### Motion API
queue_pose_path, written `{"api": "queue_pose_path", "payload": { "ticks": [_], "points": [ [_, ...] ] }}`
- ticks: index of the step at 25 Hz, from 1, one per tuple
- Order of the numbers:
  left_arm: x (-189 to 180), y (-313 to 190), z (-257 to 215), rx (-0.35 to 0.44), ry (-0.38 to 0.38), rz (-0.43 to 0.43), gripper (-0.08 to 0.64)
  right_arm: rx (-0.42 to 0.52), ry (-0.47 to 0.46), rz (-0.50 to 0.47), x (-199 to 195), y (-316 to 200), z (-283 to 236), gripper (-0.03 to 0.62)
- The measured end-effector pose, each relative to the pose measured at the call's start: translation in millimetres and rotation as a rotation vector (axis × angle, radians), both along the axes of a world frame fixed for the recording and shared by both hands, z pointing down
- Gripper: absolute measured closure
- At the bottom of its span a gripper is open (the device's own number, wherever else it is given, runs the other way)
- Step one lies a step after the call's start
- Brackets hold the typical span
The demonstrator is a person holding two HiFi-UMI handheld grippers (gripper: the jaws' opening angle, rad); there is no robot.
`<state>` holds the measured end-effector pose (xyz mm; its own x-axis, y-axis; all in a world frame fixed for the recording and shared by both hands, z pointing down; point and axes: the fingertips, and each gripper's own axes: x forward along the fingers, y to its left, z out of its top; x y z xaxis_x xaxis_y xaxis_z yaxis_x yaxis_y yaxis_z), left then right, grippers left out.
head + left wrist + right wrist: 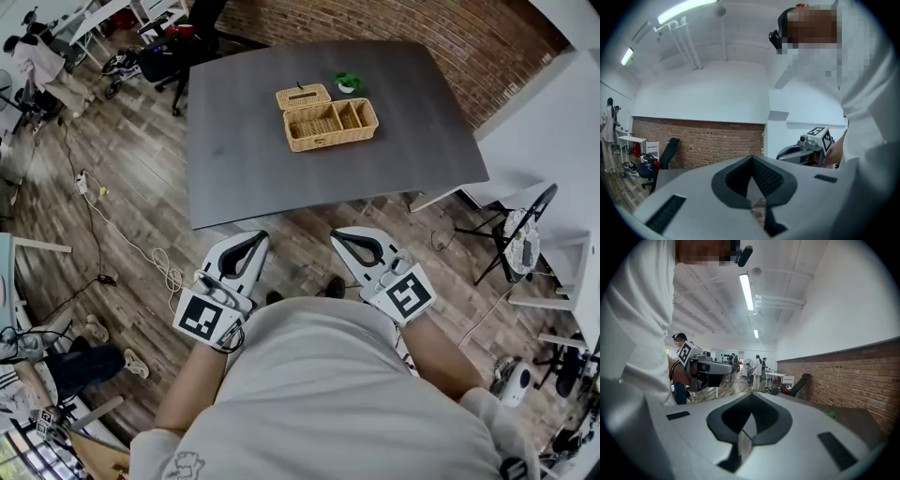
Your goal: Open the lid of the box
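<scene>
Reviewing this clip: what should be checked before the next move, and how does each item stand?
1. Left gripper empty, fingers together: ok.
2. Right gripper empty, fingers together: ok.
3. Woven wicker box in full view on the dark grey table: ok.
4. Lid shut, waiting to be opened: not ok. The wicker lid is already tipped back and the compartments are exposed.
5. Grippers near the box: not ok. Both are held by the person's torso.
6. Small green object apart from the lid: ok.
</scene>
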<state>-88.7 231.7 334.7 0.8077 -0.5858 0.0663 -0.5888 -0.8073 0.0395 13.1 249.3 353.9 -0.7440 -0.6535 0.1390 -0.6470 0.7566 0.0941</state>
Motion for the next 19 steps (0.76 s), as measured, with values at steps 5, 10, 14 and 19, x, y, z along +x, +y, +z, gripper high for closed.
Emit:
{"api": "queue_pose_path", "payload": {
  "ticks": [5, 10, 14, 19],
  "points": [
    [-18.9, 2.6, -2.5, -0.002, 0.006, -0.015, 0.549, 0.002, 0.011, -0.017, -16.2, 1.1, -1.8, 0.588],
    [-30.3, 6.9, -3.9, 0.002, 0.014, -0.022, 0.549, 0.008, 0.016, -0.036, -29.4, 3.5, -4.1, 0.588],
    [-31.4, 6.5, -4.0, 0.001, 0.018, -0.019, 0.549, 0.016, 0.020, -0.044, -32.2, 1.7, -5.3, 0.588],
    [-31.3, 9.0, -4.7, 0.002, 0.022, -0.004, 0.549, 0.008, 0.036, -0.057, -36.5, 2.6, -2.3, 0.588]
  ]
}}
